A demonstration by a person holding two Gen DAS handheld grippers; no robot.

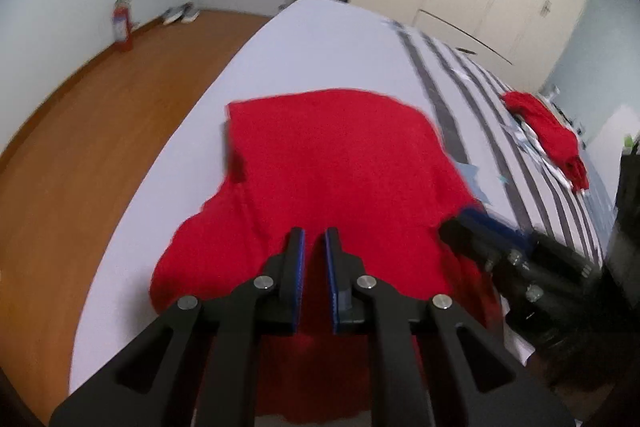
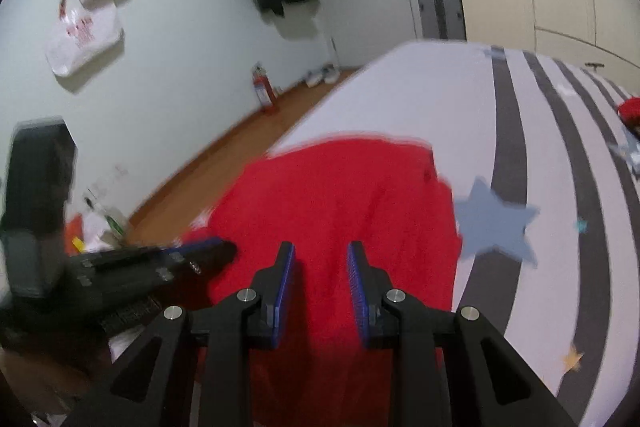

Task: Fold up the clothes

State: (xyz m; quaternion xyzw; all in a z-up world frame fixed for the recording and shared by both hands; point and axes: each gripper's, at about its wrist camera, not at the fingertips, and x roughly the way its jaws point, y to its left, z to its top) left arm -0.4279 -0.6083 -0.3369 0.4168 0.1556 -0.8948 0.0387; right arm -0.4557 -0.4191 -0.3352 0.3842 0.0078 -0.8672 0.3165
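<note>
Red garment [image 1: 332,167]: spread flat on the bed [image 1: 320,47], near its floor-side edge.
Left gripper [image 1: 315,239]: over the garment's near end, jaws nearly closed, nothing between them.
Right gripper [image 2: 321,253]: beside the left, over the garment, jaws parted, empty.
Second red cloth [image 1: 548,135]: far across the bed.

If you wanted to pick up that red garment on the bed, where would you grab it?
Probably by the far left corner of the red garment, coming in low from the bed's floor-side edge. That corner lies flat and squared off on the sheet, while the near edge hangs rumpled over the bedside.
</note>
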